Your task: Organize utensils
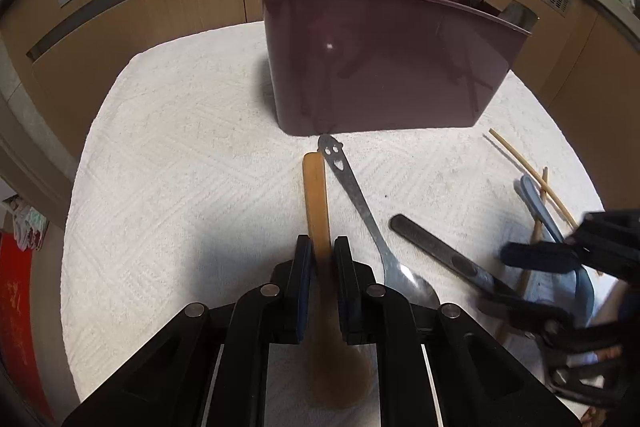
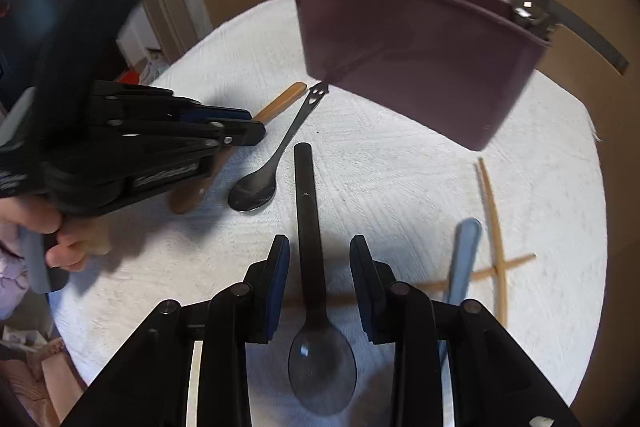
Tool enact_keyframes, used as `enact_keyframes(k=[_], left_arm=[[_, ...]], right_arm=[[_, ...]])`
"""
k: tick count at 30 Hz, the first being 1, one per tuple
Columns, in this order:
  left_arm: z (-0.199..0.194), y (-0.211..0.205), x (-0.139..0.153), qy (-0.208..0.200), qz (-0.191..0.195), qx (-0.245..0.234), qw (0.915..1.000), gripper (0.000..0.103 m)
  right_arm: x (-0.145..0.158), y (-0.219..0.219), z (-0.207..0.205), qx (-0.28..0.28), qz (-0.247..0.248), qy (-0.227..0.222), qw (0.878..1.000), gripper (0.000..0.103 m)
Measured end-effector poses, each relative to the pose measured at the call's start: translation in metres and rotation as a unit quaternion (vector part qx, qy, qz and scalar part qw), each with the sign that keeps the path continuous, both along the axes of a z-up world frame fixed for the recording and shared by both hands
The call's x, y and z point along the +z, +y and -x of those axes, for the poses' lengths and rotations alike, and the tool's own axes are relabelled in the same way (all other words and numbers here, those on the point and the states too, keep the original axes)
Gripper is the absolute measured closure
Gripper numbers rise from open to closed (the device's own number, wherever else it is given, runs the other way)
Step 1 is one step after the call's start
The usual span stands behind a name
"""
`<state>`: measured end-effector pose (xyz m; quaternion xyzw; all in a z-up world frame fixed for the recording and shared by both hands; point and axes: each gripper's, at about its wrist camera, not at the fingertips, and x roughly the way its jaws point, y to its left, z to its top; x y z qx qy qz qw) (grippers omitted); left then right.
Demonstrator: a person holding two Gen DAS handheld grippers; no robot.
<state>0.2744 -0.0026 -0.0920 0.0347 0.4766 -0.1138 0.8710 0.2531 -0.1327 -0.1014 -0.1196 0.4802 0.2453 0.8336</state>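
Left wrist view: we find the left tool [image 1: 320,259] clamped on the flat wooden spoon handle [image 1: 316,199], the dark plum plastic utensil caddy [image 1: 380,67] at twelve o'clock on the white-clothed surface [image 1: 180,167].

Right wrist view: our right tool [image 2: 320,267] stands partly spread, astride the black plastic spoon [image 2: 310,247] without touching it, the caddy at one o'clock.

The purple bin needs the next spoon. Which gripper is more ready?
Left. The left gripper is already shut on the wooden spoon. The right gripper is open around the black spoon, not yet gripping it.
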Motion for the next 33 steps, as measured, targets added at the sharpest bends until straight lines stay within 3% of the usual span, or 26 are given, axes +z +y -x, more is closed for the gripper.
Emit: enact_keyframes(k=[3,4,6,12,14,16,20,21,23,24,27,28,30,33], left_arm=[[0.005,0.006,0.001,-0.002,0.015,-0.001,0.9999,0.092],[0.007,0.009,0.001,-0.004,0.023,0.001,0.9997,0.092],[0.016,0.014,0.005,-0.013,0.037,0.007,0.9992,0.093],[0.045,0.019,0.046,-0.097,0.074,0.024,0.9922,0.094],[0.046,0.017,0.054,-0.103,0.075,0.015,0.9918,0.093],[0.037,0.013,0.053,-0.087,0.056,0.009,0.9946,0.093],[0.005,0.005,0.032,-0.009,0.013,0.001,0.9999,0.087],[0.001,0.003,0.026,0.005,0.002,-0.004,1.0,0.083],[-0.012,-0.002,0.015,0.033,-0.024,-0.01,0.9991,0.057],[-0.017,-0.004,0.01,0.039,-0.036,-0.011,0.9985,0.057],[-0.027,-0.012,0.0,0.045,-0.057,-0.025,0.997,0.063],[-0.03,-0.012,-0.001,0.044,-0.046,-0.028,0.9976,0.076],[-0.036,-0.015,0.0,0.054,-0.034,-0.033,0.9974,0.092],[-0.031,-0.017,0.009,0.026,-0.011,-0.024,0.9993,0.092]], right_arm=[[-0.005,0.008,-0.004,0.007,0.019,0.001,1.0,0.076],[-0.005,0.011,-0.002,0.012,0.03,-0.004,0.999,0.092],[-0.002,0.011,0.002,0.014,0.031,-0.007,0.999,0.092],[0.031,-0.03,0.018,-0.049,-0.058,-0.037,0.996,0.093],[0.041,-0.041,0.024,-0.064,-0.072,-0.054,0.994,0.093],[0.047,-0.046,0.028,-0.072,-0.07,-0.065,0.993,0.093],[0.054,-0.055,0.03,-0.088,-0.075,-0.066,0.991,0.093],[0.056,-0.057,0.032,-0.088,-0.076,-0.067,0.991,0.092],[0.056,-0.058,0.033,-0.093,-0.077,-0.068,0.99,0.092],[0.054,-0.058,0.032,-0.094,-0.078,-0.067,0.99,0.092],[0.05,-0.059,0.03,-0.094,-0.08,-0.063,0.99,0.092],[0.048,-0.059,0.029,-0.095,-0.08,-0.062,0.99,0.092],[0.047,-0.061,0.028,-0.097,-0.08,-0.061,0.99,0.093],[0.048,-0.065,0.028,-0.108,-0.087,-0.069,0.988,0.093]])
